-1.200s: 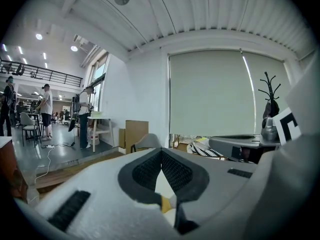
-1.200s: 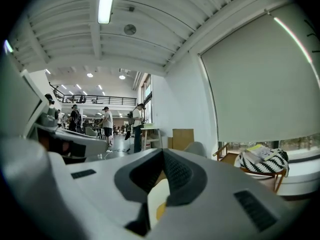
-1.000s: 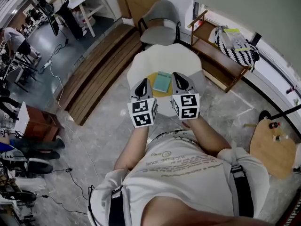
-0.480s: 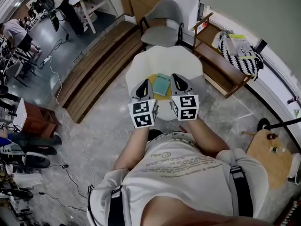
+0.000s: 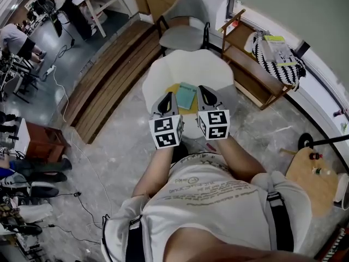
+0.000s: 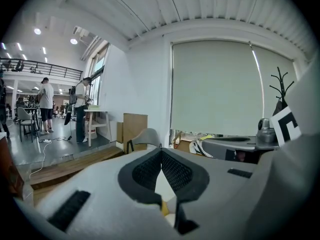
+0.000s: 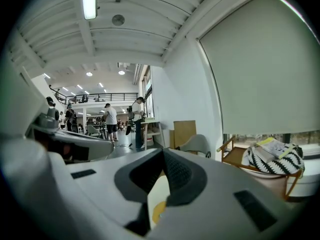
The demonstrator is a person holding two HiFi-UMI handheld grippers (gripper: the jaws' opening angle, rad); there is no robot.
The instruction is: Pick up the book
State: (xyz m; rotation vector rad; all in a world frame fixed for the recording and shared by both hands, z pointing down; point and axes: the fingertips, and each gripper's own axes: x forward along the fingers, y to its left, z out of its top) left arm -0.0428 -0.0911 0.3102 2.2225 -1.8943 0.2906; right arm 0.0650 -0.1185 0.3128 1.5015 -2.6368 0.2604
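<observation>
Head view | left tool (image 5: 168, 95) jaws together, empty | right tool (image 5: 201, 89) same | book (image 5: 187, 96) flat on table (image 5: 188, 64)

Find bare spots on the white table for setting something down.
Bare table lies left of the book, behind it toward the chair, and at its right. The near edge is crowded by the left tool and right tool.

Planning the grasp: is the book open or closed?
Closed: the book lies flat, showing only its teal cover.
</observation>
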